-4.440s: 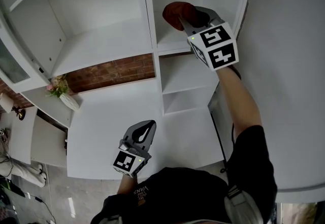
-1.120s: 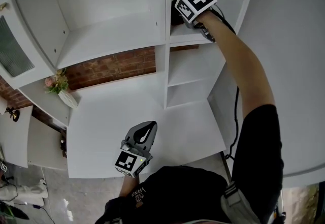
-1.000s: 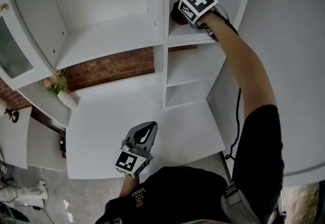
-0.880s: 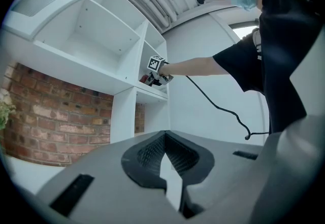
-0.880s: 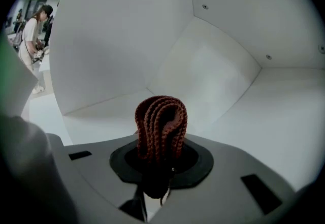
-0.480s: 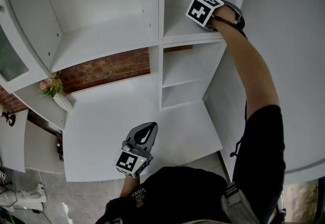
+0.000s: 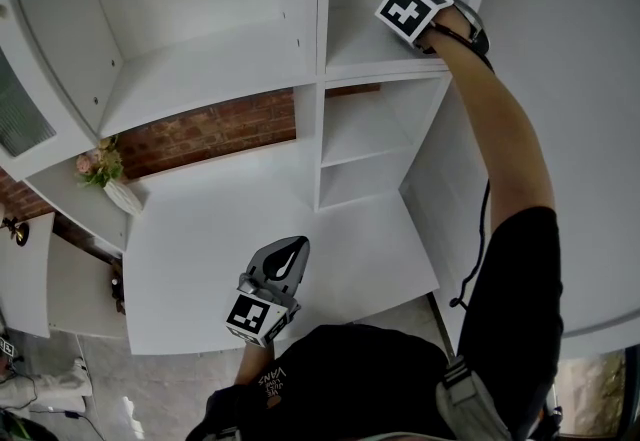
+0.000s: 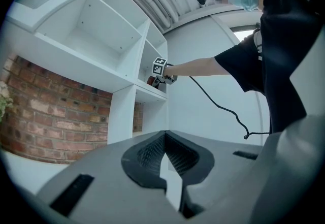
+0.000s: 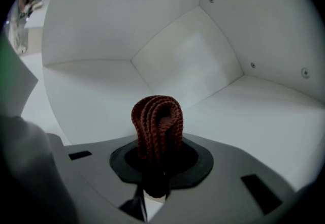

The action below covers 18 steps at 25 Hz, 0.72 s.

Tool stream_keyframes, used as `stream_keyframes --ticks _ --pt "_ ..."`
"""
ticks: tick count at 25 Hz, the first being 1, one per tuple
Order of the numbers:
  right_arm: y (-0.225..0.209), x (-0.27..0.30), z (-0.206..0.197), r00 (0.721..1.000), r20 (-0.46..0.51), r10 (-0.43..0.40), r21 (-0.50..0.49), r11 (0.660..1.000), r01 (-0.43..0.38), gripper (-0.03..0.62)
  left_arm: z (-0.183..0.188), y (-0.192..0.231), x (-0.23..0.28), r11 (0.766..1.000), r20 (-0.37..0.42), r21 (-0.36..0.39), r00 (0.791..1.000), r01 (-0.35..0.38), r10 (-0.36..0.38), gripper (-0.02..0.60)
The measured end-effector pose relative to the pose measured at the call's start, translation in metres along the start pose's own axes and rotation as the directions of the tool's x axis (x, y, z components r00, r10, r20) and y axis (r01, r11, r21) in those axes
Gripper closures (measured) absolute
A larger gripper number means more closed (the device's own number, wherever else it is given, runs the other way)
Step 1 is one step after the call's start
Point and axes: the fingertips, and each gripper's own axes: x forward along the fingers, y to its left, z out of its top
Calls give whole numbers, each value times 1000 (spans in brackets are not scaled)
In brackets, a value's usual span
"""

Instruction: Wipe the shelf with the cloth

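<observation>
A brown knitted cloth (image 9: 157, 126) is clamped in the right tool (image 9: 155, 174), with a folded loop sticking out past the jaws. It is held inside the top right shelf (image 9: 254, 116), near the back corner. The cloth is thought to be soft, light and floppy, so it is best gripped by a bunched fold, as it is now. The left tool (image 7: 283, 264) is held low over the white bench (image 7: 200, 229), jaws together, nothing between them.
</observation>
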Motion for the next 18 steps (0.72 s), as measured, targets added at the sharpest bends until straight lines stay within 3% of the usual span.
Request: stream_keyframes --ticks 3,6,12,18 --pt "4 -10 8 995 80 63 119 990 -73 523 0 -1 -2 1000 -2 1 1000 11 -11 577" --pt "18 -27 23 972 184 148 195 963 -184 525 0 -3 -4 1000 -3 -1 1000 28 -28 577" --pt "53 -70 60 857 398 326 309 832 -460 523 3 -6 -11 998 -5 1 998 70 -70 577" --pt "86 -105 78 748 513 421 324 712 -623 523 4 -10 -19 993 -14 1 993 115 -115 577"
